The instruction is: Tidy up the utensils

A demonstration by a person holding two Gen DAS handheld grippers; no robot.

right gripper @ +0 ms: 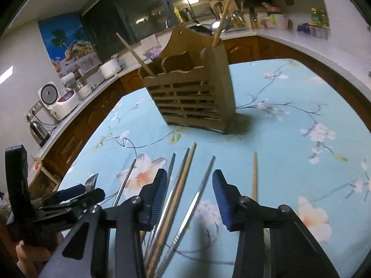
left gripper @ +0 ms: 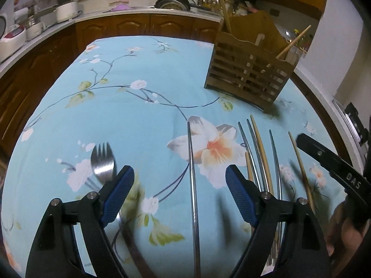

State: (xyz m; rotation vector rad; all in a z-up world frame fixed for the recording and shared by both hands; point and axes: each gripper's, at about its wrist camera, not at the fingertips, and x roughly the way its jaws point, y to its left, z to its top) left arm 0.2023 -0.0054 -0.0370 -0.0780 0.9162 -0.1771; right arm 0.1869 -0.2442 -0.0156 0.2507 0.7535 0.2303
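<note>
Both grippers, left (left gripper: 179, 176) and right (right gripper: 190, 180), angled down over chopsticks (right gripper: 183, 185), jaws open.

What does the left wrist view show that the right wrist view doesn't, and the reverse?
Only the left wrist view: the whole fork, beside the open left claw, and a pan on the counter.
Only the right wrist view: a kettle and a rice cooker by the wall.
Both: the wooden holder with chopsticks standing in it, and the loose chopsticks on the floral cloth.

Black left claw (left gripper: 179, 181) and right claw (right gripper: 189, 184), blue textured pads, silver screws
</note>
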